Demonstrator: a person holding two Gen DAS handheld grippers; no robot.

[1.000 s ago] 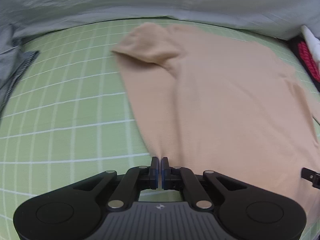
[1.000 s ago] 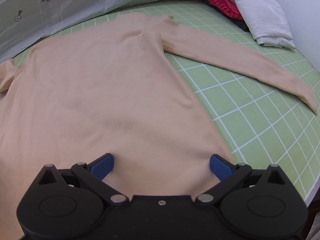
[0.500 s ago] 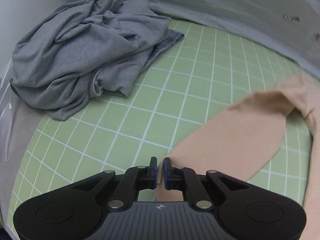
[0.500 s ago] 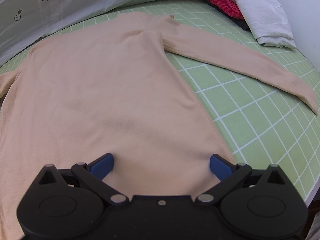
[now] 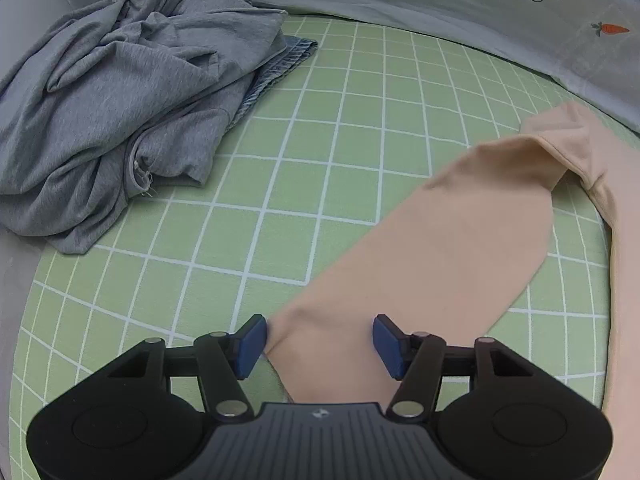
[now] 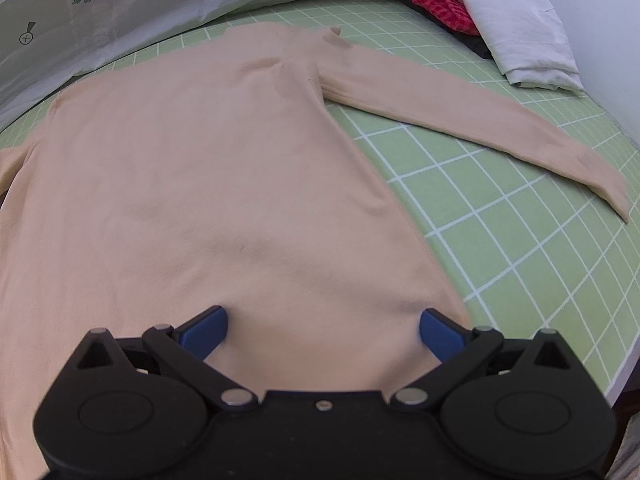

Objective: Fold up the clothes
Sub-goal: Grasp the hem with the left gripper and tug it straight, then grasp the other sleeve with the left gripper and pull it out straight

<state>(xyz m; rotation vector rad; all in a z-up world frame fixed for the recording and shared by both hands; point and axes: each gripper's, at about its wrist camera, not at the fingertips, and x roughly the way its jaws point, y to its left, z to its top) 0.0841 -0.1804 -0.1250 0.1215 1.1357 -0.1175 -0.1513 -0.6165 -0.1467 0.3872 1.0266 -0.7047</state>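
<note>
With the left gripper (image 5: 319, 340) just opened around the peach knit sweater's (image 6: 192, 184) spread sleeve (image 5: 420, 256) — nothing gripped — and the right gripper (image 6: 323, 330) wide open over the hem, the sleeve could be dragged askew if lifted carelessly.

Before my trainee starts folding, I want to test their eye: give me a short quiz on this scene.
1. True or false: the left gripper is clamped on the beige sleeve.
2. What lies under the crumpled grey garment? A) denim item B) red knit C) pillow
3. The right gripper, jaws apart, hovers over the beige top's ____.

Key: 1. False: its jaws have just been opening, and the sleeve end lies loose between them. 2. A, denim item. 3. Hem.
</note>
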